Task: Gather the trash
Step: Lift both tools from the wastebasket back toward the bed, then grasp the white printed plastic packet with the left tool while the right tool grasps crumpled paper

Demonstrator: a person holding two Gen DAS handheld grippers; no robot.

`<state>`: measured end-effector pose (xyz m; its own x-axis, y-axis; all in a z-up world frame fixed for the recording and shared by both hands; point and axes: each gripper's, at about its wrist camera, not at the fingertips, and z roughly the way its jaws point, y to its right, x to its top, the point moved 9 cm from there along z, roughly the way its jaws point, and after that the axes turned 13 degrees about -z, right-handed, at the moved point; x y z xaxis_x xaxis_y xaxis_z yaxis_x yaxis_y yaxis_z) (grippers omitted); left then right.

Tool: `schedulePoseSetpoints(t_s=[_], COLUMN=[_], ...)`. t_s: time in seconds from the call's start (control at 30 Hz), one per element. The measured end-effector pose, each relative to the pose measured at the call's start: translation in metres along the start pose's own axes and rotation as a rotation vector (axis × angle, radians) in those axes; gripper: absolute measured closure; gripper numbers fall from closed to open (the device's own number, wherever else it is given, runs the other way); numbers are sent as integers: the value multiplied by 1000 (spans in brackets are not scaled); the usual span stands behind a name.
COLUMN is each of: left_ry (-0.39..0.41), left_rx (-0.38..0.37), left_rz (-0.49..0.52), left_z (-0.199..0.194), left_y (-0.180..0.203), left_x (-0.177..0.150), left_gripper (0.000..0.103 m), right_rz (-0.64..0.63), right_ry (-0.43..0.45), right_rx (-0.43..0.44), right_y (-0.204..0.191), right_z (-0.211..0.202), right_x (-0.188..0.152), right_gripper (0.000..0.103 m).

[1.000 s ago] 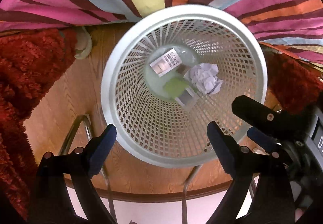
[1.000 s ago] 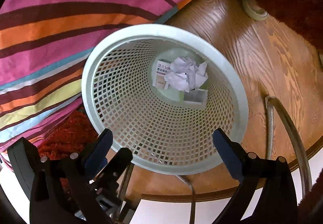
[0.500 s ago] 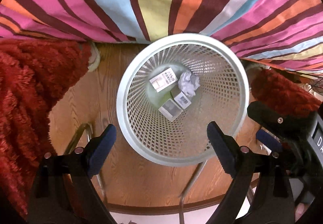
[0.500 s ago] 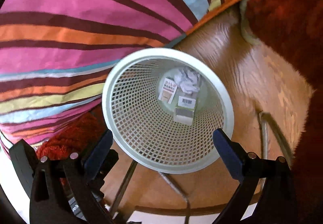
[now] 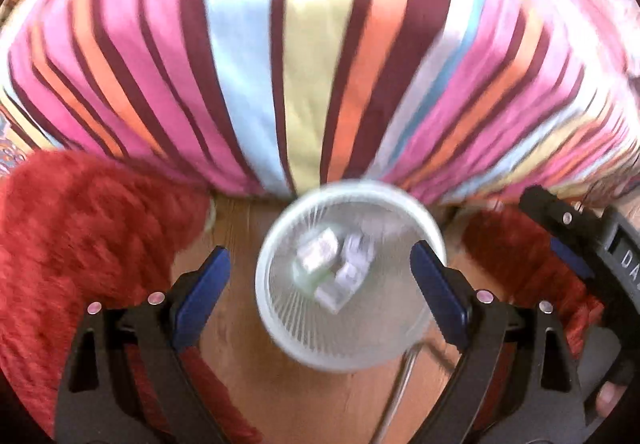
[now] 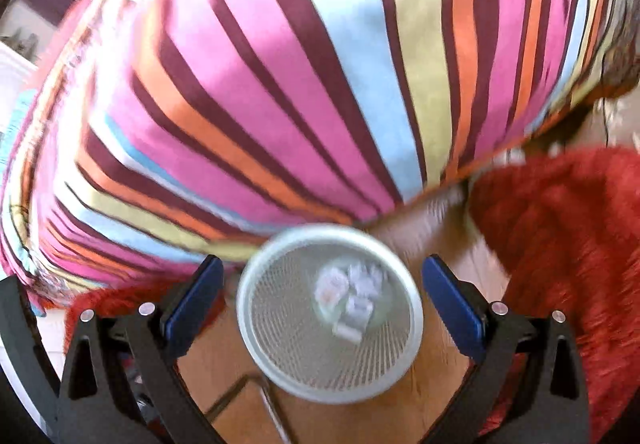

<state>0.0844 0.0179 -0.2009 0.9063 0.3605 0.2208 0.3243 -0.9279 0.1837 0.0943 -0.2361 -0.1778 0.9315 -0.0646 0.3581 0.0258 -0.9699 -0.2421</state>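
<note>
One white mesh bin (image 5: 352, 348) is standing on the wooden floor (image 5: 240, 356), just beside a striped bedspread (image 5: 304, 44) that is hanging down behind it. The trash (image 5: 334, 268) is lying at the bottom of the bin; blur is smearing it, but about four pale pieces are showing: small boxes and one crumpled paper ball. In the right wrist view the same bin (image 6: 256, 324) is holding the same trash (image 6: 352, 300).

Two tongs are in view. The left tongs (image 5: 320, 296) are standing wide apart above the bin, gripping nothing, two blue pads (image 5: 200, 300) framing the bin's rim. The right tongs (image 6: 324, 304) are likewise spread wide and empty over the bin; in the left view they are showing at the right edge (image 5: 560, 240).

Two patches of red shaggy rug (image 5: 80, 244) are flanking the bin, one on each side. One bent metal rod (image 6: 240, 396) is lying on the floor near the bin.
</note>
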Motion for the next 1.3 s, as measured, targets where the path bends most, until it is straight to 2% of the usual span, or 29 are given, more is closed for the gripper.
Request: schedulePoseSetpoints(t_s=[0.07,0.2,0.37,0.47,0.63,1.03,1.3], left_ry=[93,216,291,342,403,433,443], left_rx=[-35,-66,-106,-93,-89,-98,-93], left_rz=[-9,-34,-49,-22,-9,-65,-48], left_z=[-18,-42,-58,-66,-74,-81,-79], left_y=[2,3,11,16,20,39,65], left_x=[17,43,66,79,101,175,211], left_gripper=[14,14,14,14,14,14,14], right_rz=[-18,-34,-62,-112,-172,-187,-210], right_ry=[81,243,362,396,400,436,436], right_rx=[-15,-41,-73,-100,-132,-124,-145], right_y=[1,6,5,3,-3,-20,-22], right_z=[-14,-45,-65,-66,-64,-71,-63], right_x=[13,42,69,83,97,147,181], right_gripper=[8,8,8,8,8,8,8])
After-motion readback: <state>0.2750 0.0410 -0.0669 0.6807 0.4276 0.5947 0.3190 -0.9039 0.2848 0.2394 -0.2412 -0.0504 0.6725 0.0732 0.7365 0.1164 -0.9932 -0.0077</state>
